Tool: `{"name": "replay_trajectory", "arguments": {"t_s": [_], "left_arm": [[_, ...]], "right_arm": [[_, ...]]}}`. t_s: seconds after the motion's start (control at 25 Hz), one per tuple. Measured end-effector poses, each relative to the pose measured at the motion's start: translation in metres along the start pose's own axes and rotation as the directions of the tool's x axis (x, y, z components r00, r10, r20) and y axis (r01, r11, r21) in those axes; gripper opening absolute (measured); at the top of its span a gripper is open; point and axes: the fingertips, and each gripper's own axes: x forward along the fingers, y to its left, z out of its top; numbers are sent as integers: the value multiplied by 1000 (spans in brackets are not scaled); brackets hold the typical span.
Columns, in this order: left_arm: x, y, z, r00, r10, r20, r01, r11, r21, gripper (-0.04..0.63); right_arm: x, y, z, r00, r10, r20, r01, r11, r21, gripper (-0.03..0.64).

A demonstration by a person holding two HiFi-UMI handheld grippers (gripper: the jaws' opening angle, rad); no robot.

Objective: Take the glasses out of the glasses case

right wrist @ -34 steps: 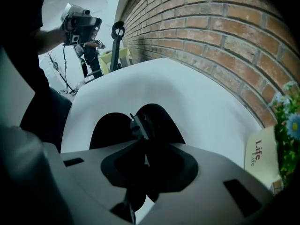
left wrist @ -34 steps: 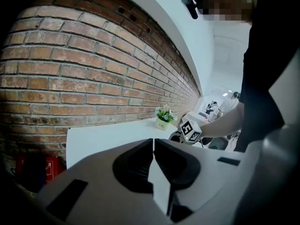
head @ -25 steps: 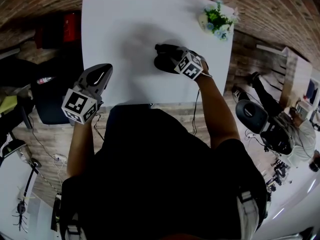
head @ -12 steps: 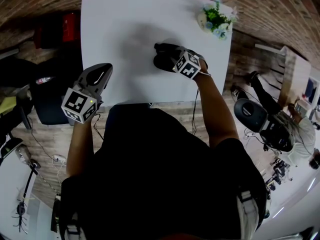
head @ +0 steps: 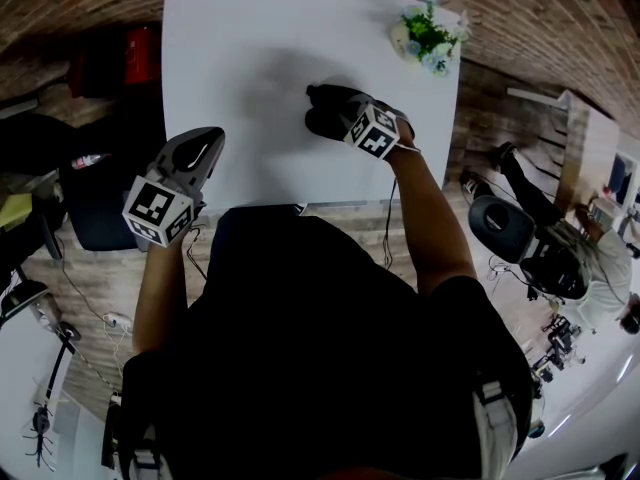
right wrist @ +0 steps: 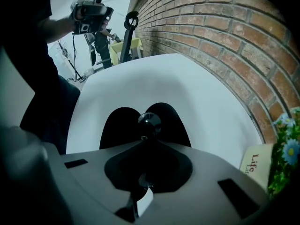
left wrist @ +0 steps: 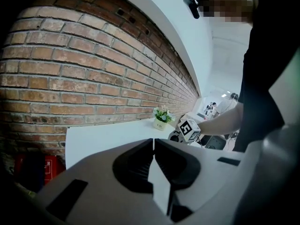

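White table (head: 250,38) roomy; R tool (right wrist: 148,136) pinching glasses (right wrist: 119,125); L tool (left wrist: 153,143) closed by near edge

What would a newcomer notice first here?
The right tool points down at the middle of the white rectangular table, shut on a glossy black item, glasses or case I cannot tell. Then the white pot of green leaves and pale flowers at the far right corner, and the left tool, shut and empty, by the near left edge.

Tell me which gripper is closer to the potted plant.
Right. The right gripper is over the table, short of the potted plant at its far right corner; the left gripper hangs by its near left corner.
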Motion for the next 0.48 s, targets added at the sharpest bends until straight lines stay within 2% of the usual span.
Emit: {"name": "replay_trajectory", "arguments": {"t_s": [0.48], "left_arm": [[-12,-17,7,1000,8,20,-8,1000,20,20]], "right_arm": [[-16,4,6,999,-37,-1,37,999,-31,25]]}}
